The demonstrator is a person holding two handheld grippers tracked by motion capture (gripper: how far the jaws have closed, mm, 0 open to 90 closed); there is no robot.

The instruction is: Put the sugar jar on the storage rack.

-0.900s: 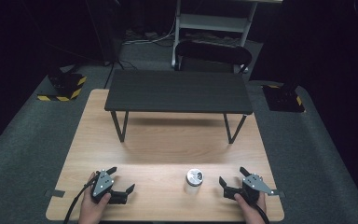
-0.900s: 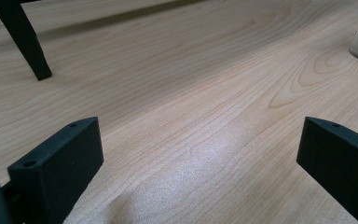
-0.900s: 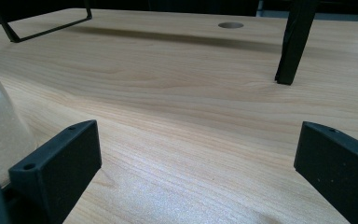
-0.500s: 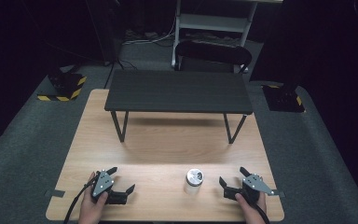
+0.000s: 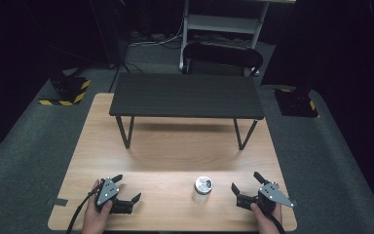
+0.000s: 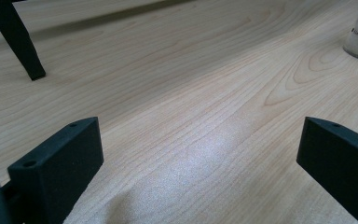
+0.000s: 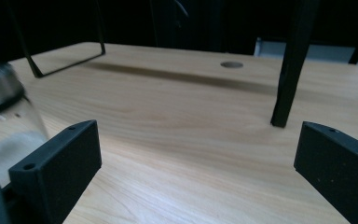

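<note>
Left tool (image 5: 126,191) is held at the near left of the wooden counter (image 5: 175,146), jaws spread wide over bare wood, nothing gripped. Right tool (image 5: 246,186) is held at the near right, jaws also wide, empty. A small clear jar (image 5: 203,188) with a metal lid is seen upright between the two tools, nearer the right one, apart from both. A black low shelf (image 5: 187,95) is set across the far half of the counter.
</note>
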